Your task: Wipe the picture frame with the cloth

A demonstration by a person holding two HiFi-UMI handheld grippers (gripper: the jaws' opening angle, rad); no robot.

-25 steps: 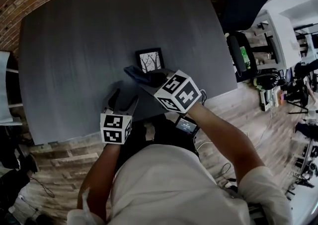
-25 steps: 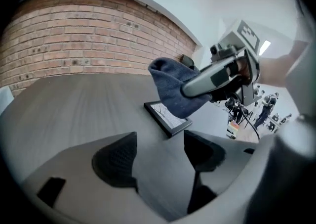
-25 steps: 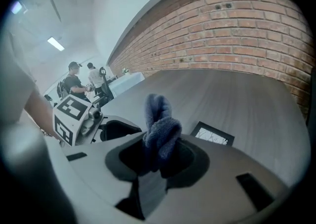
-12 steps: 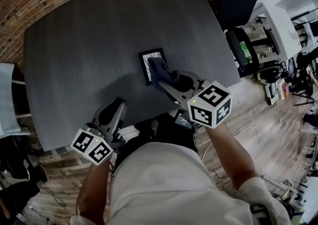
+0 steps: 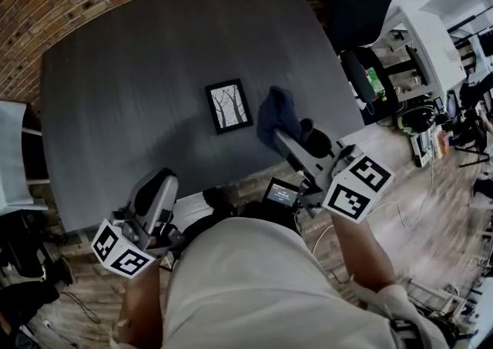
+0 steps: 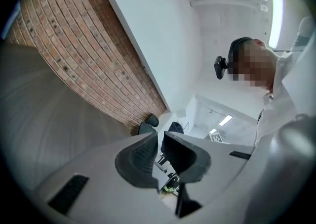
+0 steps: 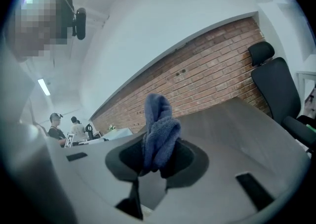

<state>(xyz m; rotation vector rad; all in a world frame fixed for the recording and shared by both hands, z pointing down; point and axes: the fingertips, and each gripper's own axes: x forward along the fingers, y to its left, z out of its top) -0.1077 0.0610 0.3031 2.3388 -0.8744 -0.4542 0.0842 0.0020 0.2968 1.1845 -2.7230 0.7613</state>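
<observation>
- Flat on dark worktop [image 5: 123, 70], picture frame [image 5: 229, 106] sits mid-width, nearer front edge.
- Blue cloth [image 7: 159, 129] pinched tight in right claw [image 7: 155, 155], bunched & sticking up btwn pads; held apart from frame, toward worktop's right edge.
- By front edge, left part: left claw [image 6: 160, 145] closing, only a thin gap, nothing btwn pads.

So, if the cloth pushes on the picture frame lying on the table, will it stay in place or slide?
It will probably slide: the picture frame lies flat on the smooth-looking table with nothing holding it. It looks small and thin, so it is likely light. Tipping seems unlikely, since it is not standing upright.
</observation>
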